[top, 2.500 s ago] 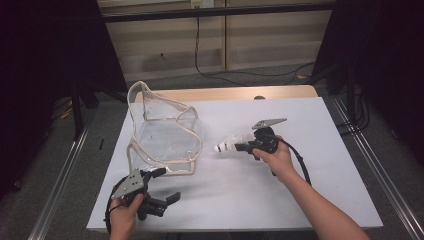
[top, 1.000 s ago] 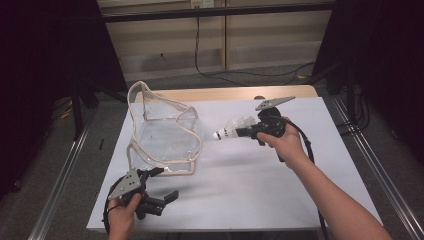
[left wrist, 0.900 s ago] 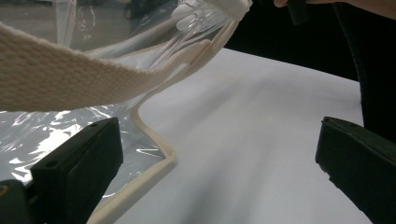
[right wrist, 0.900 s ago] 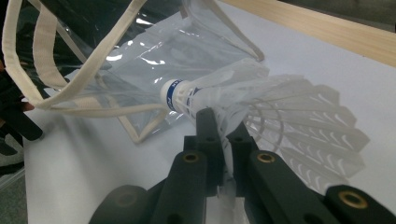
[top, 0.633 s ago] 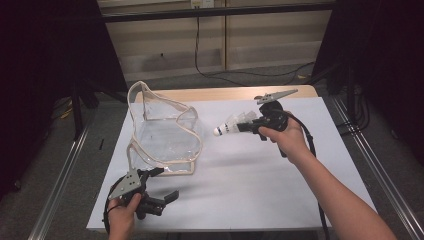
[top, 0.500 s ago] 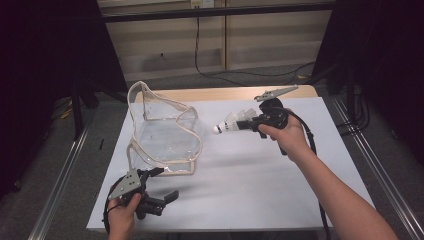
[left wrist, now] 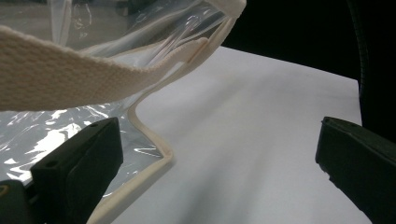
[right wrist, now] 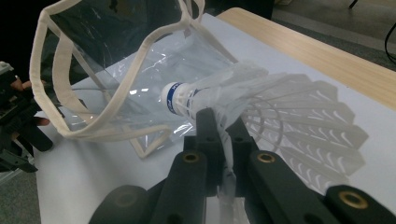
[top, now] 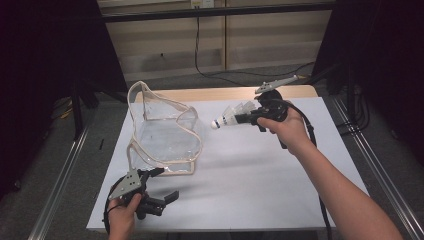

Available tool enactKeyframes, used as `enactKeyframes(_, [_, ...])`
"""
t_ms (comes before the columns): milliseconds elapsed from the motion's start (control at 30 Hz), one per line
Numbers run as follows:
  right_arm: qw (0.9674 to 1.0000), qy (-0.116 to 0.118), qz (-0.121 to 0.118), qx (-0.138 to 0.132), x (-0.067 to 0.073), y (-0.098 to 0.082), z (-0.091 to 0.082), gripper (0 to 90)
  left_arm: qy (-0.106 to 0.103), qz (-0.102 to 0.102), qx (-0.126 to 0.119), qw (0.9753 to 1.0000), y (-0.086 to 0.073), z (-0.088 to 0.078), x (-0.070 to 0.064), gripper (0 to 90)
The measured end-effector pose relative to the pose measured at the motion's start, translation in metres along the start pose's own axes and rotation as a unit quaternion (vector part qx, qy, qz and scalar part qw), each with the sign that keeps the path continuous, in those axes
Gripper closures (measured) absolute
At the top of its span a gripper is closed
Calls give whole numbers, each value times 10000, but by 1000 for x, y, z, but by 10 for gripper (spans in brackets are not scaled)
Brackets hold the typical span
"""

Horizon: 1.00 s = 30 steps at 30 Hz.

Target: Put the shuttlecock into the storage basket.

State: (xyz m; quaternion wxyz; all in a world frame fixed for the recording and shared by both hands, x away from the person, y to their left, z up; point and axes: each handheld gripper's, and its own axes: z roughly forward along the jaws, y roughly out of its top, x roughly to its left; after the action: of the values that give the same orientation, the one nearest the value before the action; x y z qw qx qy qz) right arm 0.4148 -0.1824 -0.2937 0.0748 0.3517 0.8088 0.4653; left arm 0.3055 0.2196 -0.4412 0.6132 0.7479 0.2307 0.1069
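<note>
1. High view: the shuttlecock (top: 231,116) is held above the white table (top: 260,170), just to the right of the clear bag (top: 165,131), cork end toward the bag. It is clamped by its feathers in the right gripper (top: 245,118). The left gripper (top: 162,185) rests at the bag's near corner, jaws spread wide and holding nothing. The bag's mouth would best be steadied from that corner before the shuttlecock is brought in.

2. Left gripper view: the bag's cream-trimmed edge (left wrist: 149,135) lies just inside the left jaw, untouched. The trim, not the slippery film, should be pinched.

3. Right gripper view: the jaws are closed narrowly on the shuttlecock (right wrist: 224,100), whose cork is aimed at the bag's open rim (right wrist: 121,88). A level, cork-first entry over the rim is judged safest for the feathers.
</note>
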Motion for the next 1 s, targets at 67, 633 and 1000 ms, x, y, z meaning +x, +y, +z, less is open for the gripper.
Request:
enactKeyframes(67, [10000,18,-8,0,1,1,0,881,-4,-31,-21,10000,0,0,0,8])
enactKeyframes(633, [9999,-3,-136,38,7,18,-2,880,-11,-2,8,10000,0,1,0,8])
enactKeyframes(1000, [9997,-42,-252,-18,11,31,-2,880,-11,18,26,10000,0,1,0,8])
